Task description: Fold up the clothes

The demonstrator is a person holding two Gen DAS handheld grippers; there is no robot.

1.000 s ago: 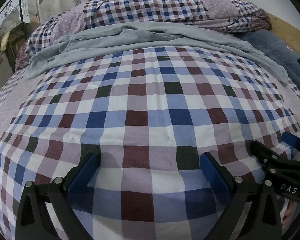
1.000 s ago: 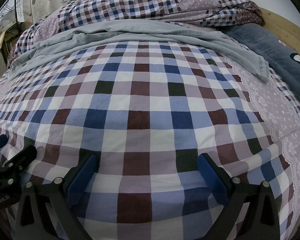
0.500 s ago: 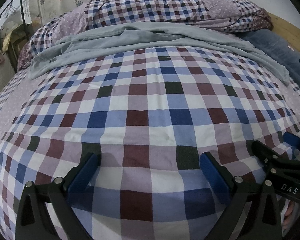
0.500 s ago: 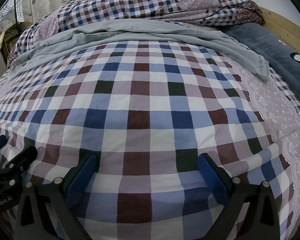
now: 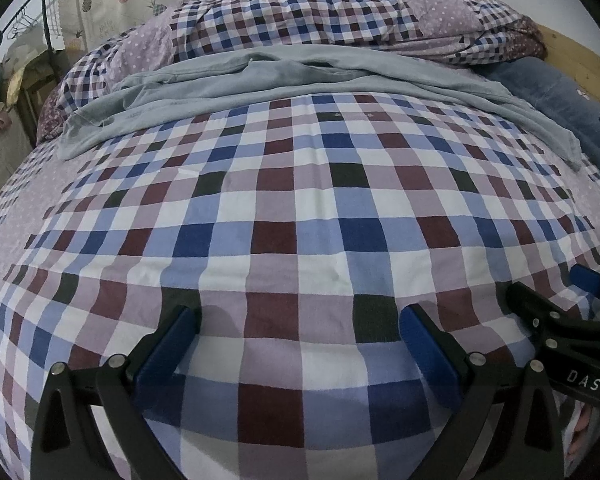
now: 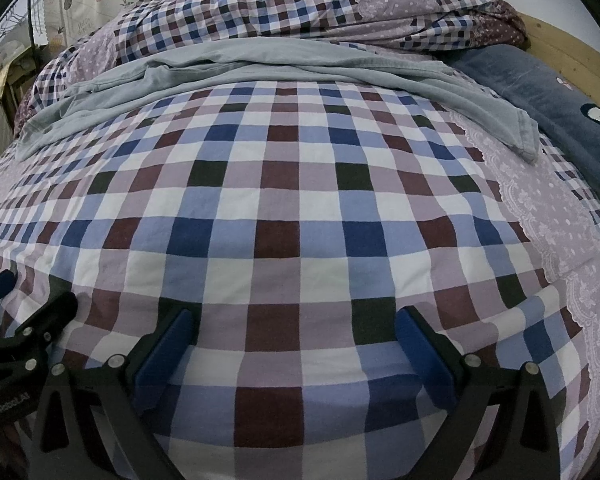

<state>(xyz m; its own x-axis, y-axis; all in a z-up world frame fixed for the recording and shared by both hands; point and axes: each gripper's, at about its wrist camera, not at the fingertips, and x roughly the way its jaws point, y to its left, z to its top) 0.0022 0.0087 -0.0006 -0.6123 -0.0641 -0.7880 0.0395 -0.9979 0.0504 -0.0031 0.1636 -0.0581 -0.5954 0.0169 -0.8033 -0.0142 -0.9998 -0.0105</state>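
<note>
Left gripper [image 5: 296, 344], right gripper [image 6: 296, 344]: jaws wide apart, holding nothing. Crumpled grey soft cotton garment [image 5: 300, 76] [image 6: 284, 64]: across bed's far edge; light, limp. Likely take hold at hem corners.

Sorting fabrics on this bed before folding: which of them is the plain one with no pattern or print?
The light grey garment stretched across the far side; the bedspread and bunched quilt are checked.

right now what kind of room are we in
Most likely a bedroom at home: a bed with a checked bedsheet, a bunched matching quilt beyond a grey garment laid out for folding, and a wooden bed frame at the right.
</note>
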